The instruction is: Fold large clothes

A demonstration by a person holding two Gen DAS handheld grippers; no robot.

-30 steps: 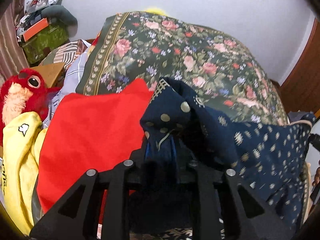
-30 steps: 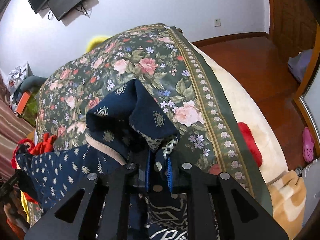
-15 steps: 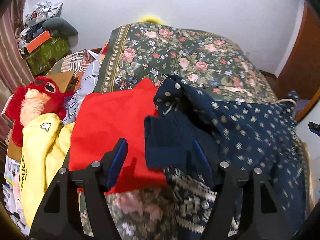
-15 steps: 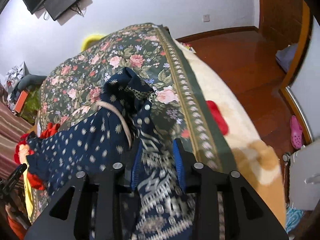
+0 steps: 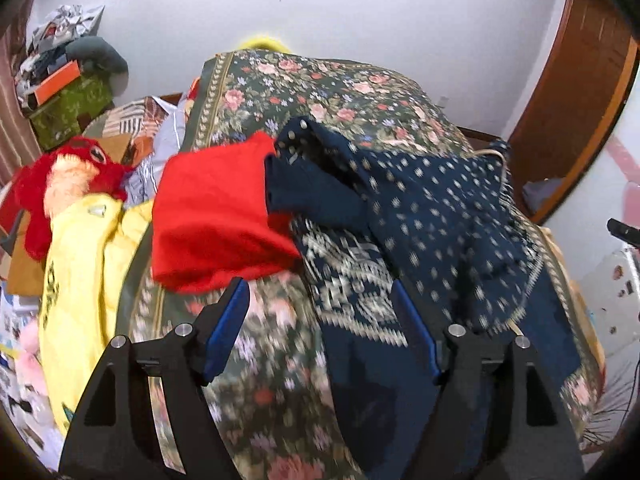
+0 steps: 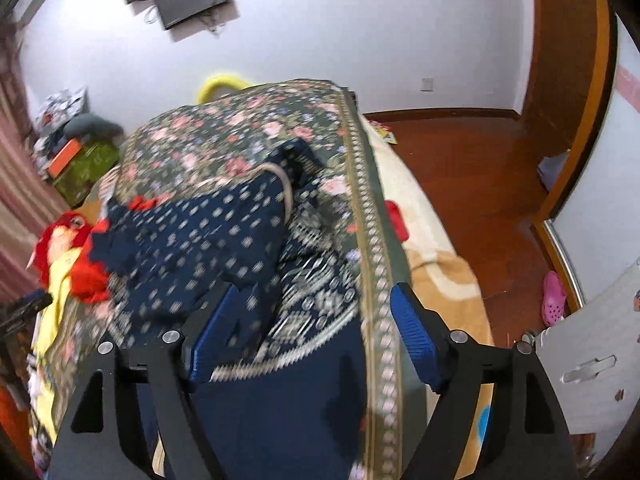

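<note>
The large navy-blue garment with small cream dots and a pale patterned band (image 5: 432, 216) lies spread on the bed, over the dark green floral bedspread (image 5: 340, 92), its upper half doubled over the lower part. A folded red cloth (image 5: 216, 216) lies touching its left edge, with a yellow garment (image 5: 80, 264) further left beside a red plush toy (image 5: 60, 176).

The left gripper (image 5: 320, 332) hangs above the bed with its jaws opening, nothing pinched between the blue pads; the patterned band only shows behind them. The right gripper (image 6: 308, 336) is likewise opening its jaws and grips nothing, the garment's hem lying below.

The fabric looks thin, soft and limp: it drapes into loose ridges, so it likely weighs little, slides easily over the bedspread and will not hold a crease on its own. It is not fragile. Good places to take hold would be the two outer corners of the folded edge, one per gripper, pinching both layers together so the lower one does not slip away. The cream cord (image 6: 286, 184) near the far end could snag.
</note>
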